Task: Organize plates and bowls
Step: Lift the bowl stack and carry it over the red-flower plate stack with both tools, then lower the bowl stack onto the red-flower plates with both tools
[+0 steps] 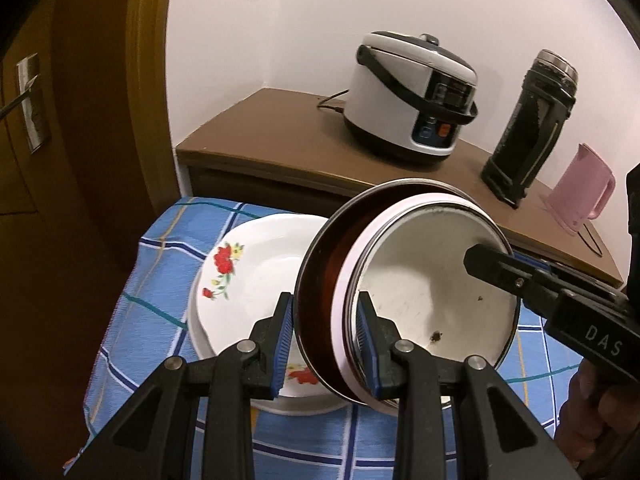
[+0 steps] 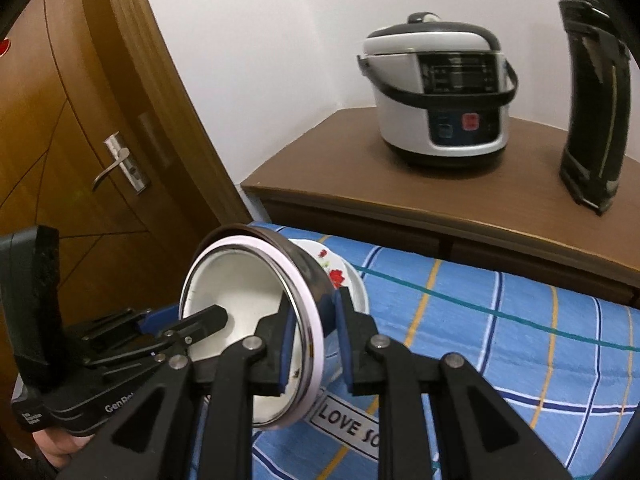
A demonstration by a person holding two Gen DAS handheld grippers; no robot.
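Jaws of both grippers clamp tilted bowl (image 1: pixel 432 276) rims above plates (image 1: pixel 256 264); tablecloth (image 2: pixel 500 320) rightward bare.

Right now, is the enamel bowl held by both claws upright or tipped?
Tipped. The enamel bowl stands nearly on edge above the flowered plates, its white, empty inside facing sideways, its rim pinched by the left claw and the right claw.
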